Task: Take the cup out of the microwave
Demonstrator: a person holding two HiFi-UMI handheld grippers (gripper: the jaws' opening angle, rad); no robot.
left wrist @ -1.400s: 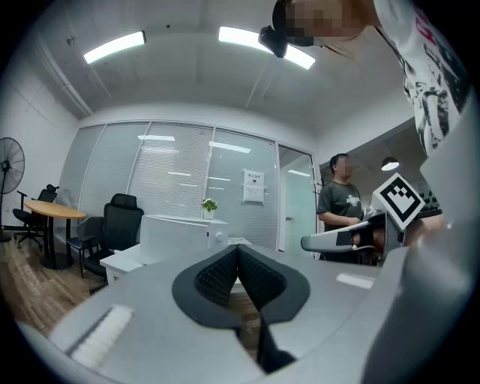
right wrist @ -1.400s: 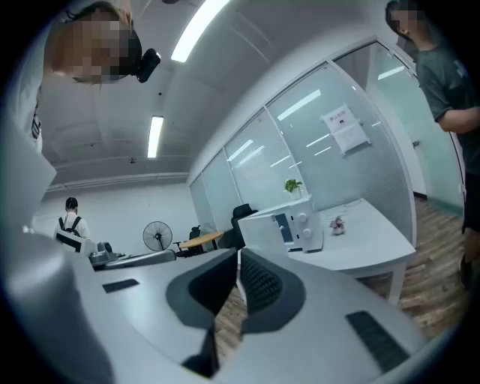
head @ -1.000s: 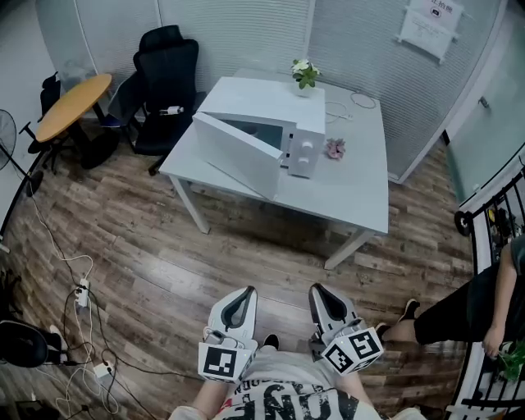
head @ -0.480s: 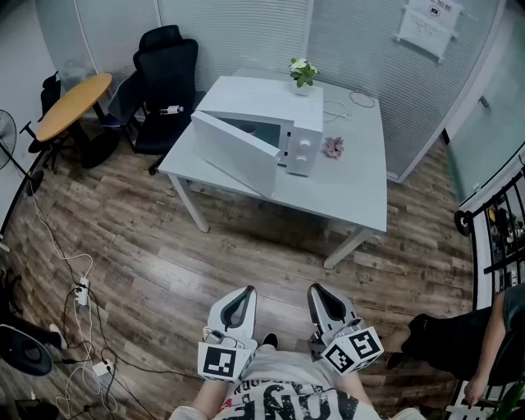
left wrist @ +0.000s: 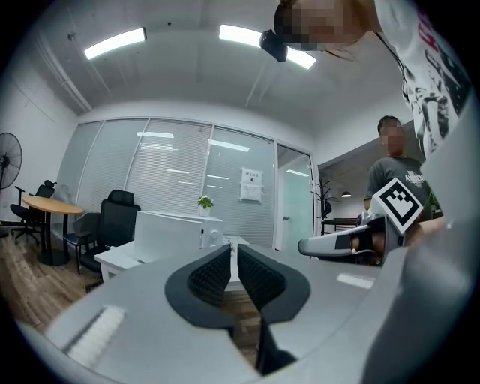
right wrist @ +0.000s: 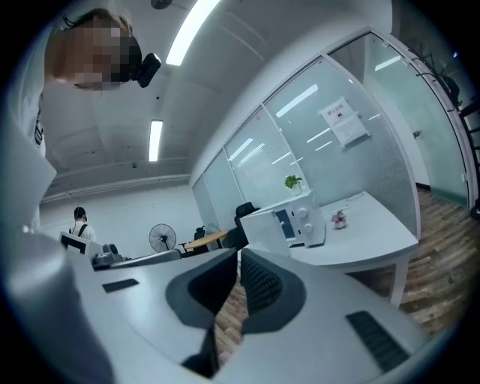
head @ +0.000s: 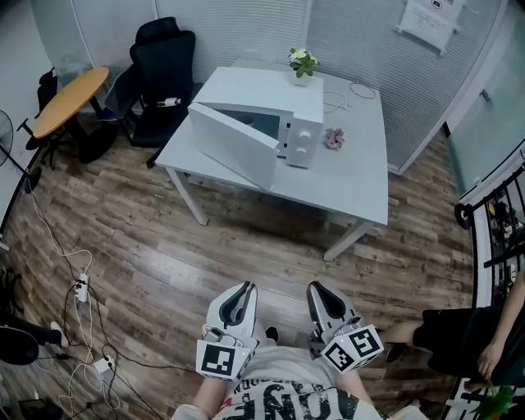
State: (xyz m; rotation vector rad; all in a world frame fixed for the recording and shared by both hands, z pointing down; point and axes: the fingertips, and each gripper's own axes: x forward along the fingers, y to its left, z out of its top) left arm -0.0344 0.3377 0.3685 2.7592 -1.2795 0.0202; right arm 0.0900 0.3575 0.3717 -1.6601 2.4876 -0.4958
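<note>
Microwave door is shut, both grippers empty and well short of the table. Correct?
No: the microwave door stands open, per the head view. The left gripper and right gripper are empty, well short of the table.

Nothing legible: print on far wall notice (head: 432,11) too small, large letters on near shirt (head: 291,406) cut off.

The left hand-held gripper (head: 243,289) is held low before the person's torso, pointing level ahead, jaws closed on nothing (only a thin slit shows between the pads). Just to its right, the right hand-held gripper (head: 317,289) points the same way, jaws together and empty.
</note>
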